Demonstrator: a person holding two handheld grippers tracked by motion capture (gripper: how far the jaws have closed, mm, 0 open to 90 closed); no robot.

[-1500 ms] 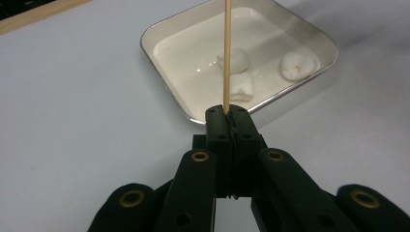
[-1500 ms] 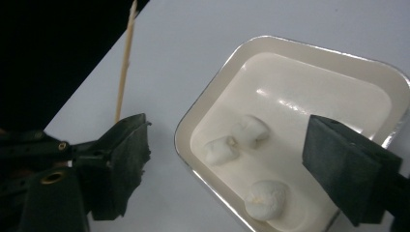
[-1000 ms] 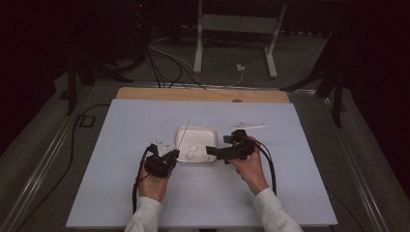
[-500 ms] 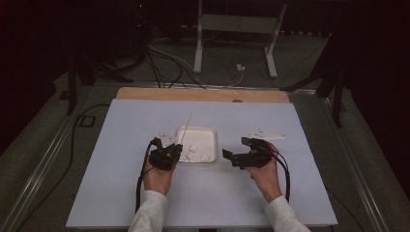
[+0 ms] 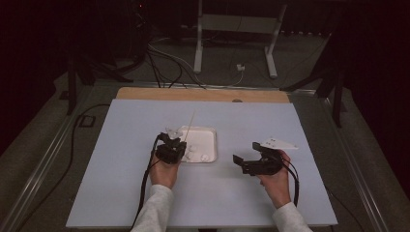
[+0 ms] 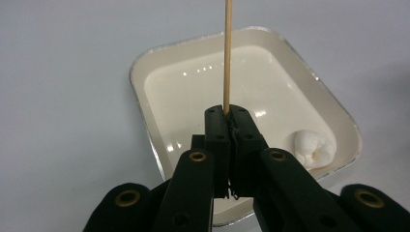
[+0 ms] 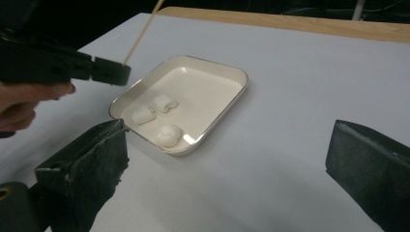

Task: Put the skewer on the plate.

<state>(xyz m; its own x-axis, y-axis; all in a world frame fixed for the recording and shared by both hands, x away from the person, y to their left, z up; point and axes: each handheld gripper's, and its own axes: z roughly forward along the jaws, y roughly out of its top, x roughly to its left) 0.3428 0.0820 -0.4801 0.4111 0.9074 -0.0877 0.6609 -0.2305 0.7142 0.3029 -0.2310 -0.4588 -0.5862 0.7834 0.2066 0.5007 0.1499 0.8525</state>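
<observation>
A white tray [image 5: 205, 135] sits mid-table and holds three white marshmallows [image 7: 168, 134]. My left gripper [image 5: 178, 143] hangs over the tray's left edge, shut on a thin wooden skewer [image 5: 190, 124] that points up and away. In the left gripper view the jaws [image 6: 229, 113] pinch the skewer [image 6: 227, 53] above the tray [image 6: 193, 82], with one marshmallow [image 6: 313, 147] at the lower right. My right gripper [image 5: 245, 153] is to the right of the tray, open and empty. In its own view the right gripper [image 7: 227, 145] frames the tray [image 7: 208, 87] and the left gripper [image 7: 116, 72].
The pale blue table top [image 5: 121, 193] has a wooden strip [image 5: 203, 94] along its far edge. Cables and a metal stand [image 5: 232, 29] lie on the dark floor beyond. Bare table surrounds the tray on all sides.
My right gripper has moved right and toward the near edge, away from the tray. My left gripper with the skewer has shifted slightly right, over the tray's left edge.
</observation>
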